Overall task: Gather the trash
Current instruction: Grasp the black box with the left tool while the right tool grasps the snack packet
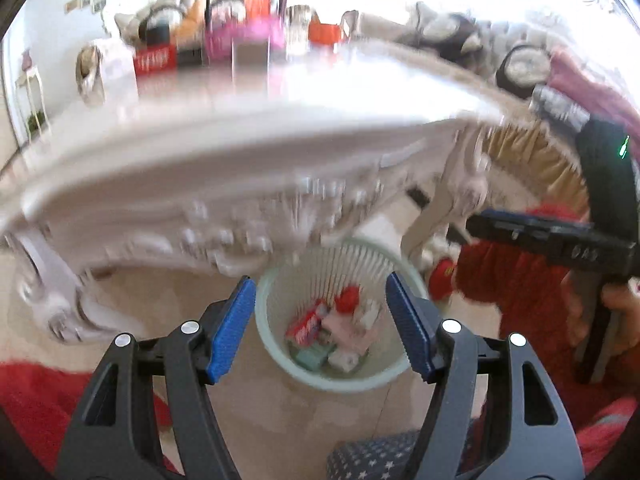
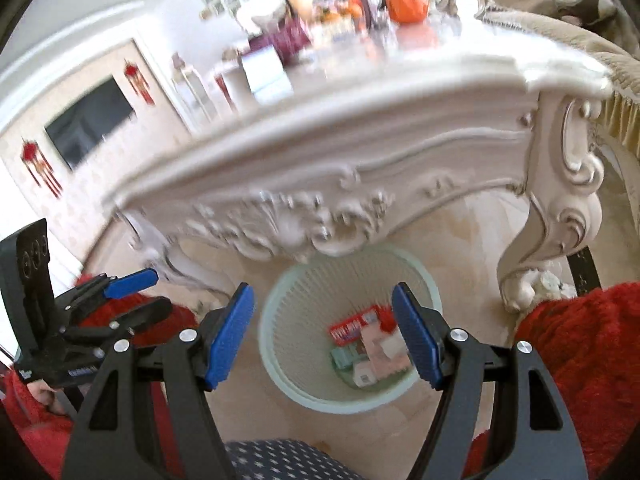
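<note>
A pale green slatted waste bin (image 1: 276, 344) stands on the floor under the front edge of the white carved table (image 1: 224, 168). It holds several pieces of trash (image 1: 332, 332): red, pink, white and green packets. My left gripper (image 1: 322, 328) is open and empty above the bin. My right gripper (image 2: 324, 336) is open and empty above the same bin (image 2: 288, 372), with the trash (image 2: 364, 344) between its pads. The left gripper also shows at the left of the right wrist view (image 2: 120, 296), the right gripper's body at the right of the left wrist view (image 1: 560, 240).
The table's carved leg (image 2: 556, 216) stands right of the bin. Boxes, bottles and orange things sit at the far end of the tabletop (image 2: 320, 32). A star-patterned cushion (image 2: 280, 460) lies below. A fringed sofa cover (image 1: 532, 152) is at right. Red sleeves flank both views.
</note>
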The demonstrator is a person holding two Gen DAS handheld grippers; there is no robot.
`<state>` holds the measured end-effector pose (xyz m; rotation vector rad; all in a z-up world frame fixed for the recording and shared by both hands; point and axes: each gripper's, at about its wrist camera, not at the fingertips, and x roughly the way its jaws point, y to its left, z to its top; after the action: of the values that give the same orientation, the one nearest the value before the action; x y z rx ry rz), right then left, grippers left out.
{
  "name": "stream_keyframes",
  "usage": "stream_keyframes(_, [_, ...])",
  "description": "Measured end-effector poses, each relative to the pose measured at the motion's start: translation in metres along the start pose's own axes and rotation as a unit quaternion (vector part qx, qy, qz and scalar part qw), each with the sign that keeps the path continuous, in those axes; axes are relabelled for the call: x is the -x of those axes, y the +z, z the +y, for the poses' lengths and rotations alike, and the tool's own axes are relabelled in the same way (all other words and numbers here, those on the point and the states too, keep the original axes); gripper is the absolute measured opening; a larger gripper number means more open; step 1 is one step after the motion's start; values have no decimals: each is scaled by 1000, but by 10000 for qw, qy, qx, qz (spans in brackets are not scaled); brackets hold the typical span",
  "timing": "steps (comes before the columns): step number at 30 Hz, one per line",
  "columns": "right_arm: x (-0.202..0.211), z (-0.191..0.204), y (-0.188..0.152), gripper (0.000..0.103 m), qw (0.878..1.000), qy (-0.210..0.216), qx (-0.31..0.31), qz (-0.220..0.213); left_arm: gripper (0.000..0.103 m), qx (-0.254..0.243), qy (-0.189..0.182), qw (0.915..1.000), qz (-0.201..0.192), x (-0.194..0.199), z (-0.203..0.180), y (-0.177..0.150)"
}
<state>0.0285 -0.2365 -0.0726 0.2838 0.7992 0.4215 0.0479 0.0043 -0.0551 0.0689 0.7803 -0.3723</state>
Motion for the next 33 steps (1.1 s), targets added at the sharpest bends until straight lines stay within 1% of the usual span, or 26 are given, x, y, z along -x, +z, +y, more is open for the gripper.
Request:
stream_keyframes(1, [4,0,8,68,10000,-18,-5,-93,71,-79,62,9998,-142,8,0,12])
stream_keyframes(2, [9,0,21,68,9997,-16,-17,-227,79,-187,156,9991,-335,16,0,29])
stream_keyframes(3, [11,1,31,68,9995,-14,-16,-325,81,-248,215,9984,-466,19,1,41])
stream_keyframes(6, [15,6,80,77,9973,-137,90,-709,81,-384,438,9953,-768,19,6,86])
stream_keyframes(7, [14,7,91,80,9969,-207,91,-757,81,-400,515,9943,-838,16,8,100])
stream_keyframes(8, [8,10,110,81,9962,-304,96,-813,81,-399,584,9935,-887,9,12,113])
stream_keyframes(9, [-1,14,130,81,9957,-400,120,-829,81,-367,685,9931,-881,-3,17,132])
stream_keyframes(11, [-19,18,156,81,9960,-396,106,-796,81,-351,728,9931,-853,-20,24,152])
stream_keyframes(12, [-38,20,174,81,9973,-302,64,-667,81,-318,790,9932,-790,-35,30,165])
stream_keyframes(14, [-65,21,197,81,9988,-212,13,-437,81,-269,868,9938,-646,-61,40,183])
stream_keyframes(15, [-81,23,209,81,9992,-204,28,-337,81,-264,868,9942,-579,-71,42,189])
stream_keyframes(16, [-100,26,223,81,9992,-314,62,-244,81,-260,881,9944,-517,-79,46,193])
stream_keyframes(18, [-126,29,241,81,9986,-486,199,-86,81,-281,948,9942,-411,-96,51,204])
stream_keyframes(21, [-165,33,263,81,9964,-775,321,92,81,-331,870,9951,-323,-111,55,215])
stream_keyframes(24, [-195,36,276,81,9943,-983,339,227,81,-384,762,9960,-254,-121,59,221])
stream_keyframes(27, [-215,37,284,81,9907,-1262,384,333,81,-418,748,9962,-157,-131,65,227])
stream_keyframes(29, [-227,37,287,81,9884,-1372,414,500,81,-302,571,9979,3,-136,70,230])
stream_keyframes(30, [-232,37,289,81,9877,-1395,420,566,81,-275,547,9981,13,-136,71,231])
stream_keyframes(33, [-239,40,293,81,9828,-1609,639,648,81,-331,621,9974,123,-139,74,234])
